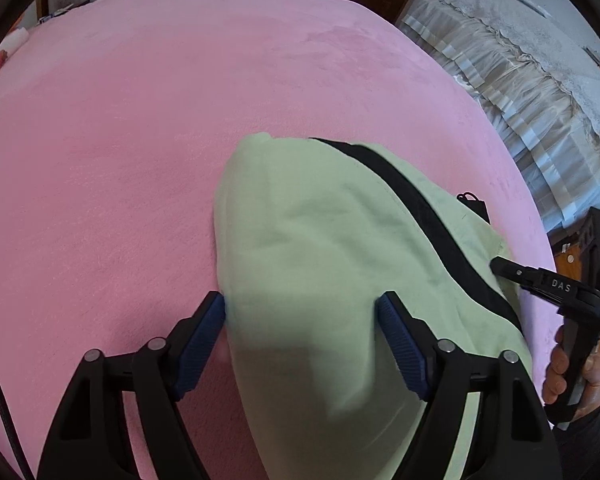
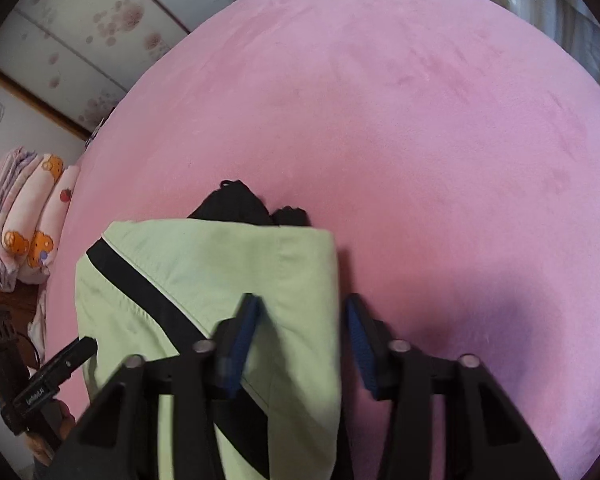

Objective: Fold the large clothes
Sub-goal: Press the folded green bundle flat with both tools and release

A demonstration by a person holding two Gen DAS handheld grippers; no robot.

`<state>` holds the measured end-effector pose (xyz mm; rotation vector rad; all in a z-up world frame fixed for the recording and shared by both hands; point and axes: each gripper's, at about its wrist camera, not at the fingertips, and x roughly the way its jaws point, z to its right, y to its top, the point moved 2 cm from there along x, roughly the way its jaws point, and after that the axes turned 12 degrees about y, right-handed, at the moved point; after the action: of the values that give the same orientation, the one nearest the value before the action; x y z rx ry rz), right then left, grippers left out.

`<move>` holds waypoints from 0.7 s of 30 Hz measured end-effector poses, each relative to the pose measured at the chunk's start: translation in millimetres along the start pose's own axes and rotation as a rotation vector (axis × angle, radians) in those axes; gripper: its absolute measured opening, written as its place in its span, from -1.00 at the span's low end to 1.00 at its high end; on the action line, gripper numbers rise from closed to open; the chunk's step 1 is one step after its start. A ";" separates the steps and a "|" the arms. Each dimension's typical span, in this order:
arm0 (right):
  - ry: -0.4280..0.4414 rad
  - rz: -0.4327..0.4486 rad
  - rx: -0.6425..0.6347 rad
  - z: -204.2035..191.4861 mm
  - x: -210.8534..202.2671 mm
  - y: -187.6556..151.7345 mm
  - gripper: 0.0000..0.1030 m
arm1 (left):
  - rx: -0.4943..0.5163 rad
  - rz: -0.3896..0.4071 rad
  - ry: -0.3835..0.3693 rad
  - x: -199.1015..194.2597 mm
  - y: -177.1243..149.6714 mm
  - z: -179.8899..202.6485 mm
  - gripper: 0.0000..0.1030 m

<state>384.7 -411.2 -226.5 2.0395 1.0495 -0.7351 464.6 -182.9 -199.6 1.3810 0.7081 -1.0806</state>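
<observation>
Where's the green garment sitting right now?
The green garment lies folded on the pink bedspread at the near edge, between both sets of open jaws; the stacked quilts sit off the bed's left side in the right wrist view.

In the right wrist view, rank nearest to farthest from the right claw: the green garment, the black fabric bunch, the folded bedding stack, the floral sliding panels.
1. green garment: between the fingers of the right claw.
2. black fabric bunch: just beyond the garment's far edge.
3. folded bedding stack: far left, off the pink bed.
4. floral sliding panels: upper left, behind the bed.
</observation>
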 end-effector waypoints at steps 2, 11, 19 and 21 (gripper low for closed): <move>-0.053 0.032 -0.076 -11.7 -6.2 3.3 -0.86 | 0.001 0.022 0.009 1.2 -3.6 -6.8 0.33; -0.223 0.023 -0.167 -9.6 8.5 -7.8 -0.58 | -0.032 0.036 0.041 5.4 -11.7 -12.4 0.32; -0.139 0.108 -0.300 -71.8 -33.5 -46.7 -0.51 | 0.021 0.189 0.005 -72.9 -58.8 29.4 0.04; -0.075 0.071 -0.327 -85.6 -25.3 -67.5 -0.51 | 0.024 0.162 -0.031 -71.7 -78.8 41.4 -0.09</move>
<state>328.2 -326.2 -180.6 1.7469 0.9789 -0.5582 357.9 -199.9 -162.4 1.4138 0.5525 -0.9830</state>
